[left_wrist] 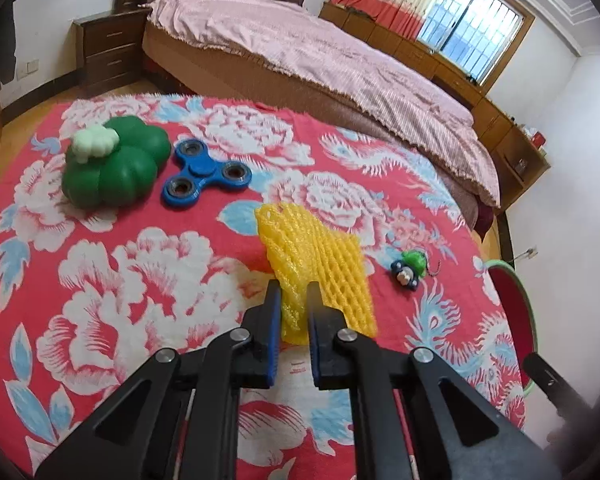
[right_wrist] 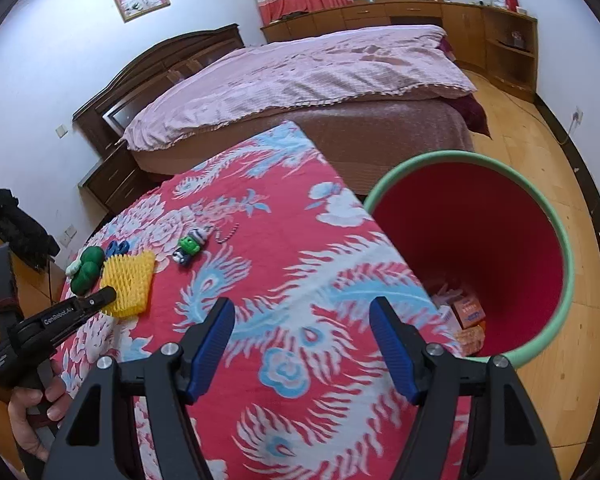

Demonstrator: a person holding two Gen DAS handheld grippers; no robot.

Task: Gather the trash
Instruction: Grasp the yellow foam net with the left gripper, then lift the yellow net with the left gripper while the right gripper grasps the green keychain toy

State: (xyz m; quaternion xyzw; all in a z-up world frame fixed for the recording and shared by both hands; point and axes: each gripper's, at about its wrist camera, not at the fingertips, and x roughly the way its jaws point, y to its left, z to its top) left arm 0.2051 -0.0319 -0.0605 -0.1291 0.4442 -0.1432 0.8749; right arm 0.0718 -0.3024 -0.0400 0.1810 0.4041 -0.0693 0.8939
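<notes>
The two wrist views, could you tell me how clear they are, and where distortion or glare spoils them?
Left wrist view: sharp; fisheye bends the bed; the window glares; the yellow foam net is crisp between the left gripper pads. Right wrist view: slightly soft on the cloth; the red bin rim is warped.

The left gripper (left_wrist: 293, 300), black with blue pads, angles downward, its jaws pinched tight on yellow foam netting (left_wrist: 316, 264). A bare hand (right_wrist: 32, 412) grips its handle. The right gripper (right_wrist: 302, 320) tilts downward, jaws spread wide, holding nothing.
</notes>
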